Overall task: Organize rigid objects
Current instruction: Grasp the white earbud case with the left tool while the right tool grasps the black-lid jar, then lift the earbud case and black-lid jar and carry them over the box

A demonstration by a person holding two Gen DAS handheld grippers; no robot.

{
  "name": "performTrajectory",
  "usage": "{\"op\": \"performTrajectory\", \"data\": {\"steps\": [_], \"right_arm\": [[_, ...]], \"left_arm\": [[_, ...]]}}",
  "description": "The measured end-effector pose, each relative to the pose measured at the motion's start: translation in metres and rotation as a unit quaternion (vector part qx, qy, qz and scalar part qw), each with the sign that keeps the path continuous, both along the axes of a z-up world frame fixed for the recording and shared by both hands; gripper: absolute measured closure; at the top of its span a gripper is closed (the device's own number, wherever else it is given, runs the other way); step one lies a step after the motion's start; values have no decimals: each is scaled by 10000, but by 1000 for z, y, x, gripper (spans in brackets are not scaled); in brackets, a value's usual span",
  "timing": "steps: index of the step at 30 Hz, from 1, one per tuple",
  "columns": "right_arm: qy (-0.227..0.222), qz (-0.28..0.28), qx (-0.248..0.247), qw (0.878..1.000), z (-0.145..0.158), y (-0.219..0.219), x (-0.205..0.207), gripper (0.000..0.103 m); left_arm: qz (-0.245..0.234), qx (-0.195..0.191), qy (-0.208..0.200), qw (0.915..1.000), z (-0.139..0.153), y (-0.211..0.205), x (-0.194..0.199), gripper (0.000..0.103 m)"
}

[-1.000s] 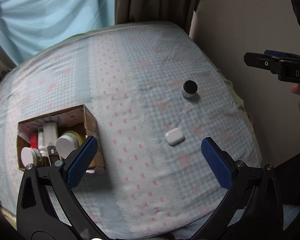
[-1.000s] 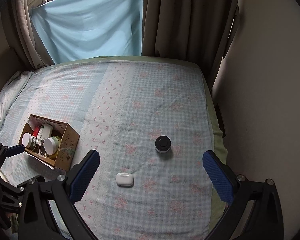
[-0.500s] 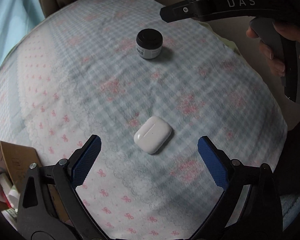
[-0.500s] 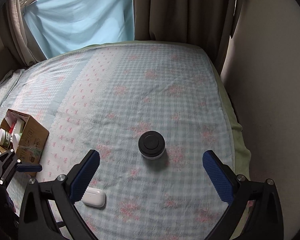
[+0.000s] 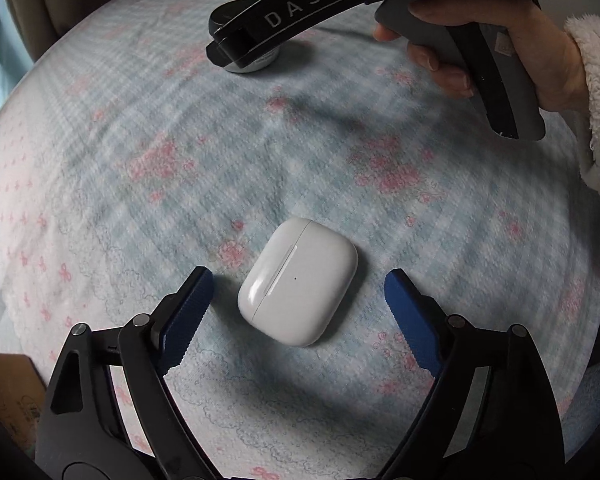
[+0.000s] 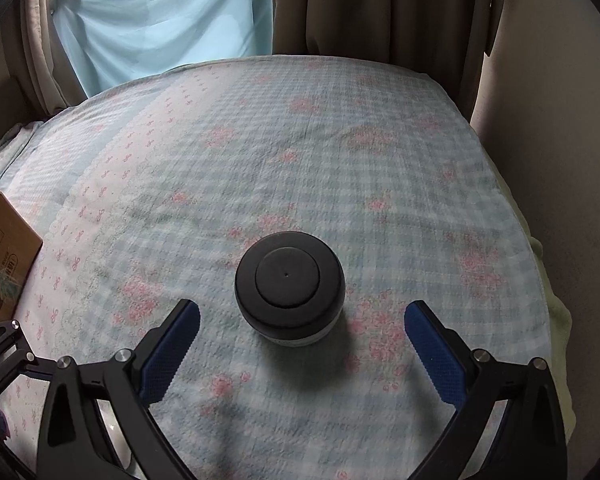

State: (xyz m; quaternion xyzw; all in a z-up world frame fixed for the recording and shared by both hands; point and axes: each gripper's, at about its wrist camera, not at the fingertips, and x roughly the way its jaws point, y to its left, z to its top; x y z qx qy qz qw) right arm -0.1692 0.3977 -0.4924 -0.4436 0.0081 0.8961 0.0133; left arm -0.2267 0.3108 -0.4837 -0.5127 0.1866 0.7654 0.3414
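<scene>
A white earbud case (image 5: pixel 298 281) lies flat on the patterned bedspread (image 5: pixel 180 168). My left gripper (image 5: pixel 298 300) is open, low over it, with the case between its blue fingertips (image 5: pixel 188 304), apart from both. A small jar with a black lid (image 6: pixel 290 286) stands upright on the bedspread (image 6: pixel 300 140). My right gripper (image 6: pixel 302 338) is open, just short of the jar, its blue pads (image 6: pixel 432 344) on either side. In the left wrist view the right gripper's arm partly hides the jar (image 5: pixel 252 65).
A cardboard box (image 6: pixel 2 256) stands on the bed at the left; its corner shows in the left wrist view (image 5: pixel 8 384). Curtains (image 6: pixel 380 8) and a light blue sheet (image 6: pixel 160 20) hang behind the bed. A wall (image 6: pixel 560 120) runs along the right edge.
Both grippers have come down closer to the bed. The left now straddles the earbud case and the right has closed in on the black-lidded jar. Nothing has been picked up.
</scene>
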Motion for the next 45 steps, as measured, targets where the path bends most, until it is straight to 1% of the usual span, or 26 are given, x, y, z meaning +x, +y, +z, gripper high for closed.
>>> {"op": "performTrajectory", "data": {"steps": [2,4,5,8,9,10,11,12,14,16,23,27,31,33,35,38,41,43,45], "right_arm": [[9,37,-2,10000,-3,-1,-7,5],[37,63,-5,10000,-4,0,-11,5],[47,86,-2,10000,-5,0,-13,6],[-65,162,37,9998,-11,-1,-19,27],[-116,156,91,9998,-14,-2,-20,32],[-153,148,122,9997,-16,-2,-21,36],[-170,155,81,9997,-18,-1,-22,42],[-150,156,4,9998,-18,0,-21,46],[-129,158,-57,9998,-17,0,-21,50],[-141,145,-13,9998,-17,-2,-21,50],[-208,71,-129,9997,-14,-1,-20,51],[-231,49,-137,9996,-10,-1,-15,51],[-226,-1,-119,9997,-2,-3,-8,51],[-207,-47,-114,9997,4,-5,-5,51],[-184,-95,-122,9997,13,-8,-3,51],[-131,-171,-159,9996,32,-14,2,51],[-95,-250,-195,9995,58,-26,7,51],[-63,-289,-211,9993,81,-37,10,51],[-45,-310,-204,9993,105,-51,13,51]], "left_arm": [[-137,43,49,9999,0,3,-1,20],[-254,92,0,9996,-2,7,-3,28],[-299,134,-14,9995,-3,7,-3,29],[-318,220,-59,9992,-4,7,-3,33],[-293,242,-88,9992,-4,6,-3,37],[-271,233,-87,9993,-4,6,-3,42],[-266,231,-100,9993,-3,6,-2,47],[-263,252,-137,9992,-2,6,-2,55],[-211,268,-184,9992,-2,6,-1,55],[-152,294,-226,9992,-2,6,-2,55],[119,380,-428,9983,0,4,-8,56],[443,542,-553,9960,8,-4,-11,56],[788,709,-582,9927,21,-17,-11,56],[945,768,-566,9909,33,-26,-19,56],[1091,841,-518,9891,45,-40,-18,56],[1261,902,-408,9871,67,-43,-17,56],[1435,1010,-323,9839,93,-67,-13,56],[1547,1104,-257,9814,119,-87,3,56],[1646,1168,-172,9793,143,-106,8,56]]}}
